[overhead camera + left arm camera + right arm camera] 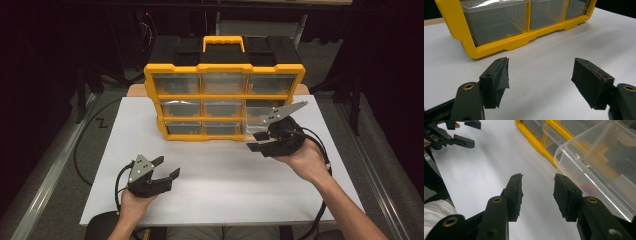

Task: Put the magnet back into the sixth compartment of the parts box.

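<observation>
A yellow and black organiser [224, 92] stands upright at the back of the white table [220, 190], its front a grid of clear drawers. The bottom right drawer [256, 119] is pulled out. In the right gripper view this clear drawer [596, 157] juts out just right of my right gripper [537, 176], and a small red ring [589, 191] shows through its plastic. The right gripper [254, 141] is open and holds nothing. My left gripper [168, 167] rests open near the front left of the table. Its jaws [540, 61] point at the organiser's bottom row [499, 25].
The organiser's yellow handle [223, 42] sits on its black top. Cables trail from both grippers off the table's front edge. In the right gripper view, the left gripper [451, 135] shows far off at the top left. Dark floor surrounds the table.
</observation>
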Demonstrator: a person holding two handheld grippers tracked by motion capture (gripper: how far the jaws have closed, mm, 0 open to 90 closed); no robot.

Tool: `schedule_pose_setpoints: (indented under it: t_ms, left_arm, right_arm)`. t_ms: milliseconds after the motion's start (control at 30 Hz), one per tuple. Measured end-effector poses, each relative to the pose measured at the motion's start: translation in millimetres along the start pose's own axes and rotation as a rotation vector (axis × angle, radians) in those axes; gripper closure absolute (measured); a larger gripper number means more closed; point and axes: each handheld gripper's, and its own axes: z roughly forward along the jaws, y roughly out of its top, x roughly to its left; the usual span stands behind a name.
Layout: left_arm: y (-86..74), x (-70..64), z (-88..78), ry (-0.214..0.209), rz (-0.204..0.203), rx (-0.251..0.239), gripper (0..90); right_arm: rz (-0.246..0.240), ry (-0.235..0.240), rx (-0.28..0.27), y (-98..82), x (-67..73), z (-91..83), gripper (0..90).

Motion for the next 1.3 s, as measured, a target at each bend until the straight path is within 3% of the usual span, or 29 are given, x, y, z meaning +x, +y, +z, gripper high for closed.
schedule_pose_setpoints:
  t_ms: [767,1300]
  left_arm:
    - [-0.1,-0.4,0.3,-0.001,0.003,0.001,29.4]
    - [-0.2,-0.3,0.4,0.0,0.008,0.008,29.4]
  right_arm:
    - [0.02,0.007,0.03,-18.6,1.1,16.6,60.0]
    - [0.043,0.008,0.022,-35.7,-3.1,24.1,59.7]
